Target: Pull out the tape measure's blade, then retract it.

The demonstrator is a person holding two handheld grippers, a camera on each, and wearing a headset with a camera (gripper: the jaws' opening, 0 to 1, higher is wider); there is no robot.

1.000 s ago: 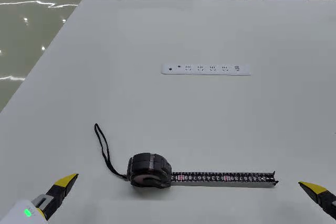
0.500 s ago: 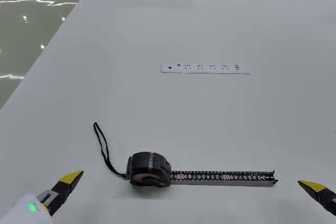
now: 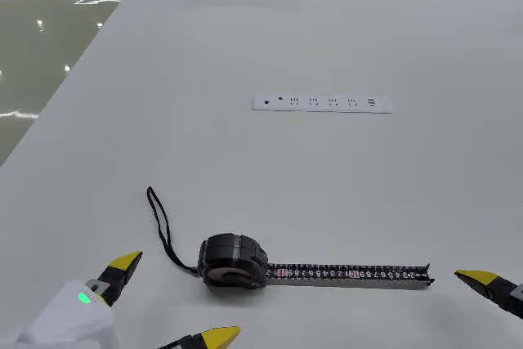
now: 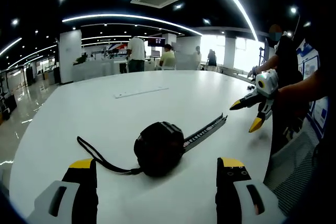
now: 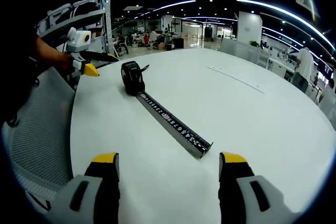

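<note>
The white table [image 3: 327, 38] carries a white power strip [image 3: 322, 103] lying flat towards the far side, well apart from the work; a glossy floor [image 3: 49, 38] runs along the table's left edge; in the left gripper view people [image 4: 136, 51] stand beyond the far end of the table, and in the right gripper view shelving [image 5: 73, 9] rises at the upper left.

The tape measure [image 3: 234, 261] lies on the table near the front edge, its black case on its side; its blade [image 3: 351, 274] is drawn out flat on the surface, running from the case to the right and ending in a hook; a thin black strap [image 3: 161, 226] trails from the case's left side in a loop away from the person.

The left gripper [image 3: 172, 298] sits at the lower left with its jaws spread wide and holding nothing; the case lies just ahead of them, in line with the gap, near but not touching, with bare table between.

The right gripper [image 5: 168, 158] is at the lower right edge of the head view, jaws likewise parted and empty; the blade's hooked end lies just ahead of the gap between its yellow tips, apart from both.
</note>
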